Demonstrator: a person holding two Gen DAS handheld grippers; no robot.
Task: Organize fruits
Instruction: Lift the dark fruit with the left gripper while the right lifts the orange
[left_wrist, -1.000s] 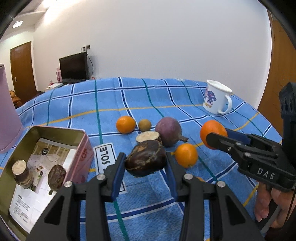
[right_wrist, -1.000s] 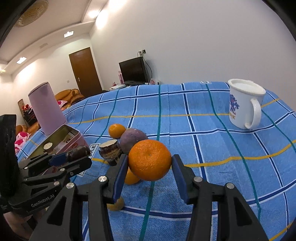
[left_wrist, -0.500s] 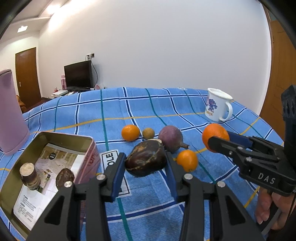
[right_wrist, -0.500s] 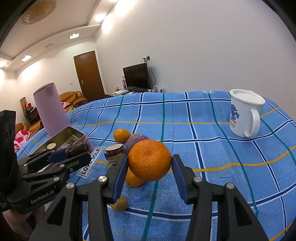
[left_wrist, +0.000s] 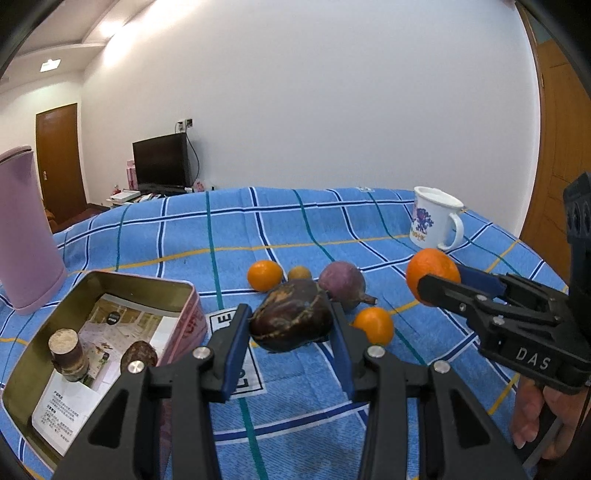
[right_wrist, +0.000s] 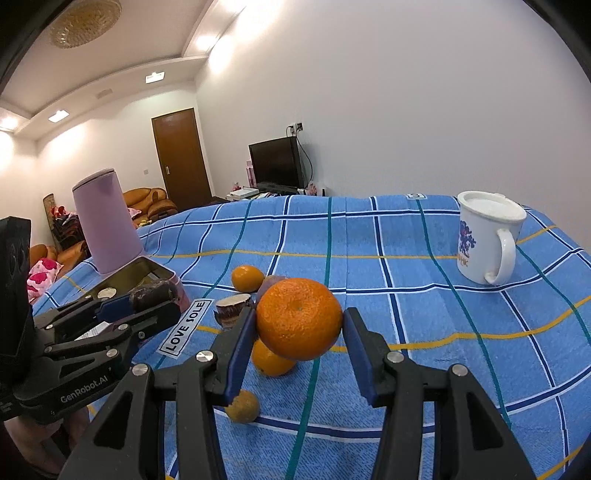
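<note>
A: Right, my left claw (left_wrist: 291, 325) is clamped on the dark fruit (left_wrist: 291, 320), long side across the pads. The open tin (left_wrist: 110, 284) lies down to its left, close by.

B: And the right claw (right_wrist: 299, 332)?

A: Clamped on the big orange (right_wrist: 299, 318), held above the tablecloth (right_wrist: 424, 314), farther from the tin. I'd say left goes first.

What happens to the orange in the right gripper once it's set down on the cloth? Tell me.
The orange looks round and firm, so it would probably roll if released. The checked cloth seems soft, which may slow it. The right gripper holds it only at its sides, so a careless tilt might let it slip.
</note>
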